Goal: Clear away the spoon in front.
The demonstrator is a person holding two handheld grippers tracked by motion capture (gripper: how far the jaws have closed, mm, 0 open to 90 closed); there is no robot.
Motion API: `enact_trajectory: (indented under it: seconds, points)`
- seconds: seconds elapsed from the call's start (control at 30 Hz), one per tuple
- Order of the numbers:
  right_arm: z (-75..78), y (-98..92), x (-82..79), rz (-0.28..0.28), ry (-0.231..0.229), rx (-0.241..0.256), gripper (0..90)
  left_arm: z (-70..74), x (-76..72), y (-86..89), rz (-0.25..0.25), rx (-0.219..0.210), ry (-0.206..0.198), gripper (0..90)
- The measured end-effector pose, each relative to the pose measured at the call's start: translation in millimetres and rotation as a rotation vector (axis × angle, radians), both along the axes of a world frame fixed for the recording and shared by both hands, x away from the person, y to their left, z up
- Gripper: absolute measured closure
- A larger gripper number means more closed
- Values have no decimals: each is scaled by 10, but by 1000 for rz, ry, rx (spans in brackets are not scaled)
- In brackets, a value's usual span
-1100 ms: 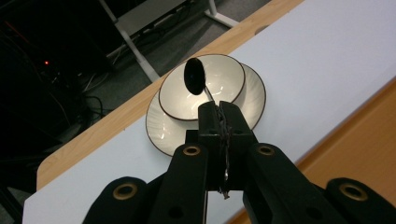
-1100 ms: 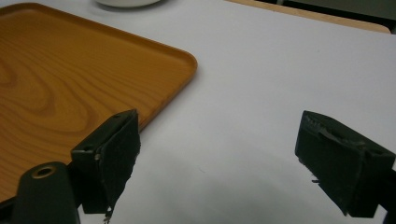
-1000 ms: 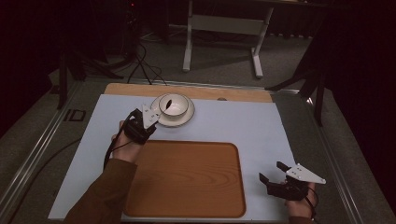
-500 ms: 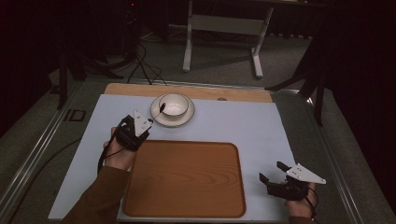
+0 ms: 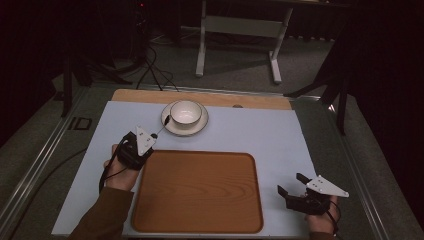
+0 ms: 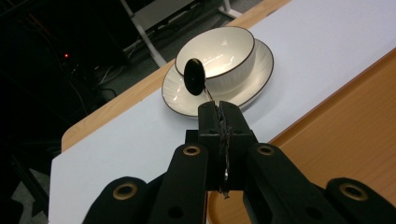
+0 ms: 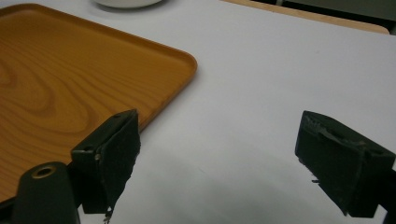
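Dark floor and a metal stand lie beyond the desk [image 5: 280, 135], whose top is covered by a pale blue-white mat. At the left, the left gripper [image 6: 218, 111] has its jaws pressed together on the thin handle of a black spoon [image 6: 194, 77]; the spoon's oval head stands raised just in front of a white, dark-rimmed ceramic bowl [image 6: 219, 51], which sits on a white ribbed saucer [image 6: 261, 70] at the far middle of the mat. Just right of this gripper lies a rectangular wooden tray [image 5: 200, 192] with rounded corners. At the near right, the right gripper [image 7: 219, 161] hovers with jaws wide apart, empty, above bare mat beside the tray's right edge.
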State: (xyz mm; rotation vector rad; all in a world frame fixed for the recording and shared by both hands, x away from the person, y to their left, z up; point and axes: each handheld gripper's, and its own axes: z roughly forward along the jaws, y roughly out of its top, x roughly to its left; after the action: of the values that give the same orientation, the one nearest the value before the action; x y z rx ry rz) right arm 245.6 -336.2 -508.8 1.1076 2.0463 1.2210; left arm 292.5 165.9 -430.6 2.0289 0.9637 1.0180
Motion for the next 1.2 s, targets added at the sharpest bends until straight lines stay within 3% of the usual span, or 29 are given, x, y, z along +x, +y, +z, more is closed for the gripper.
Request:
enact_trajectory:
  seconds: [1.2]
  points:
    - [-5, 14, 0, -1, 1, -4, 139, -160, -316, 137, 24, 31, 7, 885]
